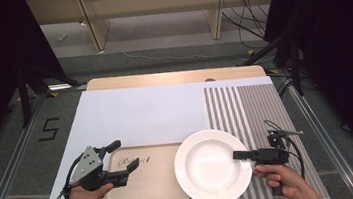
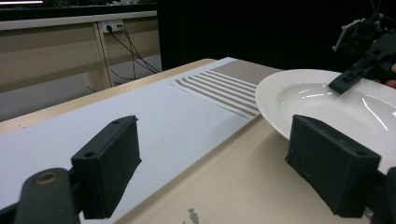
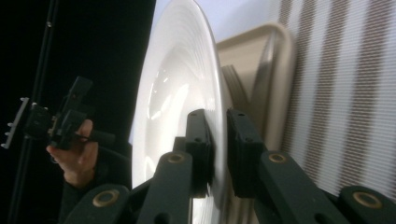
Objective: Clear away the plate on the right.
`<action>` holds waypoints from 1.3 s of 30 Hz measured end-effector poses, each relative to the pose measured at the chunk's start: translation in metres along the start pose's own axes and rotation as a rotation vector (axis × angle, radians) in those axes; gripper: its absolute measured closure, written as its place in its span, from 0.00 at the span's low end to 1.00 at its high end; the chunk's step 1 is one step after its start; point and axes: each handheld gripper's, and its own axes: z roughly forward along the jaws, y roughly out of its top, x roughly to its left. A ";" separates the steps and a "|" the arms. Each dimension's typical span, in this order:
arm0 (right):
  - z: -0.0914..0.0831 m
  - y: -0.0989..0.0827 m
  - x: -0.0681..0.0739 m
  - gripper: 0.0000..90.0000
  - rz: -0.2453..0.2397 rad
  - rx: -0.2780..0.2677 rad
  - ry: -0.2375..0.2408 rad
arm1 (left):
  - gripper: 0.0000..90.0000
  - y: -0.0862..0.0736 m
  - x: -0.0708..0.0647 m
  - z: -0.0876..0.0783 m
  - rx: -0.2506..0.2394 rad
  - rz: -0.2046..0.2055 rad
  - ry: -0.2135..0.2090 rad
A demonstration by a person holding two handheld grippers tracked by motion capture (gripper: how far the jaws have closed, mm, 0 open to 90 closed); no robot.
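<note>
High view: right gripper (image 1: 241, 155) is clamped on the near-right rim of the white plate (image 1: 207, 164); one jaw over the rim, one under, reaching in from the right toward the plate's middle; right gripper view confirms it, jaws nearly together with the plate (image 3: 177, 107) rim pinched between them.

Plate sits over the right end of the beige tray (image 1: 139, 189), overlapping onto the striped mat (image 1: 252, 116); in the left gripper view the plate (image 2: 322, 102) looks lifted or tilted off the tray (image 2: 233, 182), can't tell if any edge touches it.

Key relation: plate lies directly ahead of the right gripper along its jaw line, so any move carries it rim-first; plate is round, no long axis; the tray's long side runs left-right, with free tray surface to the plate's left, my guess for where it goes.

Left gripper (image 1: 118, 159) is empty, jaws spread wide, just left of the plate over the tray's left part, not touching anything; right hand is plainly the nearer, being on the plate.

Counts: plates 1; trays 1; striped mats 1; white sheet (image 1: 136, 114) 1; grippers 2.

Risk, as I read it: single-point rim pinch, so the plate could pivot.
</note>
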 end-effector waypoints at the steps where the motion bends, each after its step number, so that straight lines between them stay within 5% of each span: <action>1: 0.003 0.000 0.001 0.90 -0.006 0.009 0.000 | 0.18 0.000 0.000 0.000 -0.001 -0.002 -0.001; 39: 0.091 0.004 0.034 0.89 -0.061 0.181 -0.023 | 0.18 0.001 0.000 0.000 -0.010 -0.002 -0.008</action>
